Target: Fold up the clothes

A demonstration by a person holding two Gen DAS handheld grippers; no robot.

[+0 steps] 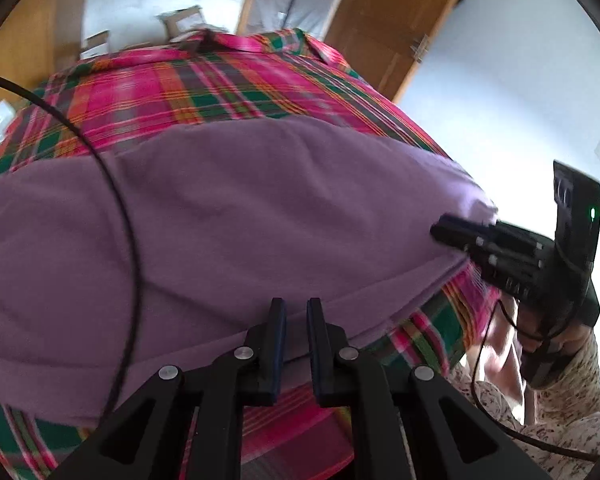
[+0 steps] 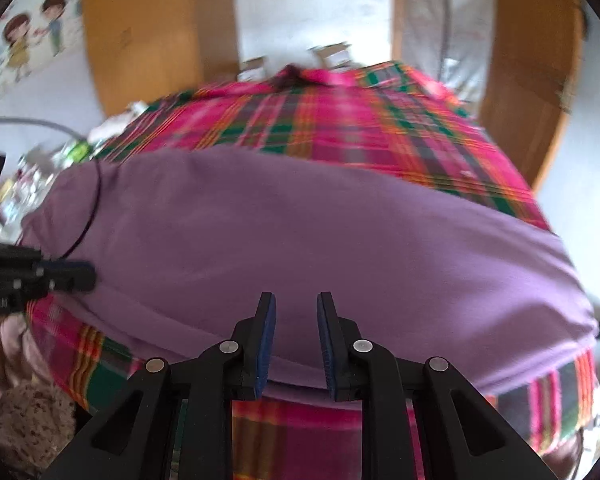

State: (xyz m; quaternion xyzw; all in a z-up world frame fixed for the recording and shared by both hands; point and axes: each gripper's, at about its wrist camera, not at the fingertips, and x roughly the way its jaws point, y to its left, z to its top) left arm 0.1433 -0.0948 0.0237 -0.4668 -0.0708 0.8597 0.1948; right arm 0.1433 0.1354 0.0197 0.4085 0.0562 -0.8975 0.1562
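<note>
One soft purple knit garment (image 1: 236, 208) lies spread flat in a broad, smooth-edged rectangle across a pink, green and orange plaid cloth (image 1: 188, 88) that covers the surface beneath. At the garment's near hem, the left black two-finger gripper (image 1: 296, 308) holds its blue-padded fingers slightly apart, with nothing between them. The right black gripper (image 2: 296, 304), likewise at the hem, stands with a clear gap between its fingers, also gripping nothing. A thin black cable (image 1: 116, 208) curves over the fabric. Behind stand brown wooden doors (image 2: 156, 32) and white walls (image 1: 500, 92).
</note>
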